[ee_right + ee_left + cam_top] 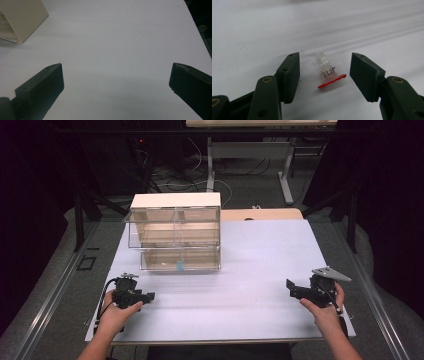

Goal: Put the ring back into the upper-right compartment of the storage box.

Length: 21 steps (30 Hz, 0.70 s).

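Both jaws of my left gripper stand apart in the left gripper view, with a small clear plastic clip on a red base lying between them near the middle of the frame; neither jaw touches it, and it rests on the white table. On the high view I see that gripper at lower left, held low over the table edge. My right gripper is spread wide, its jaws at the lower left and lower right corners of its view with bare tabletop between them, holding nothing. At lower right of the high view it points inward. A clear drawer cabinet stands upper left of centre, well apart from both grippers.
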Available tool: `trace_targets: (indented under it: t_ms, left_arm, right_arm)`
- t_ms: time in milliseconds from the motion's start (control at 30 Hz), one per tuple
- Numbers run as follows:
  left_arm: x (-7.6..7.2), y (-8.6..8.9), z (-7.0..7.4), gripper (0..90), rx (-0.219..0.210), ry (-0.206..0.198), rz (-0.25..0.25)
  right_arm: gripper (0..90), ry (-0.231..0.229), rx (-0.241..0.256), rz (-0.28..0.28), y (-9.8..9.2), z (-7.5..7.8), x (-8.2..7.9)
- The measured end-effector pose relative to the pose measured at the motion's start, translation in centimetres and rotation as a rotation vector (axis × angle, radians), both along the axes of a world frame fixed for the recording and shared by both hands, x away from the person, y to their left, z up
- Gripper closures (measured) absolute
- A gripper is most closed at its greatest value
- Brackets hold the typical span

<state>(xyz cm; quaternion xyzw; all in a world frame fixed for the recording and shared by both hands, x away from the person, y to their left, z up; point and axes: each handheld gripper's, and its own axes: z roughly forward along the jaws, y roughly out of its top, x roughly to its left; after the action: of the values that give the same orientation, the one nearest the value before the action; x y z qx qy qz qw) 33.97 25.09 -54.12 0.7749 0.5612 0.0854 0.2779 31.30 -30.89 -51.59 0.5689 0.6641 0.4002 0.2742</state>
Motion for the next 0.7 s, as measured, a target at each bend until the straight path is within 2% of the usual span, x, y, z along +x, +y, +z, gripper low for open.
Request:
trace_targets:
  t_ms: [133, 433, 567, 700]
  left_arm:
    - [-0.1, -0.27, -0.09, 43.7, 0.025, -0.006, -0.025]
    - [-0.21, -0.55, -0.28, 44.2, 0.05, -0.016, -0.065]
    - [-0.31, -0.79, -0.27, 44.7, 0.087, -0.023, -0.076]
    - [-0.3, -0.72, -0.24, 48.9, 0.115, -0.032, -0.09]
  right_arm:
    - [0.0, 0.004, 0.004, -0.001, 0.05, -0.01, -0.01]
    - [0.0, 0.009, 0.013, 0.0, 0.06, -0.03, -0.01]
    - [0.0, 0.012, 0.015, 0.001, 0.06, -0.06, 0.0]
    - [0.0, 0.011, 0.012, 0.005, 0.04, -0.09, 0.03]
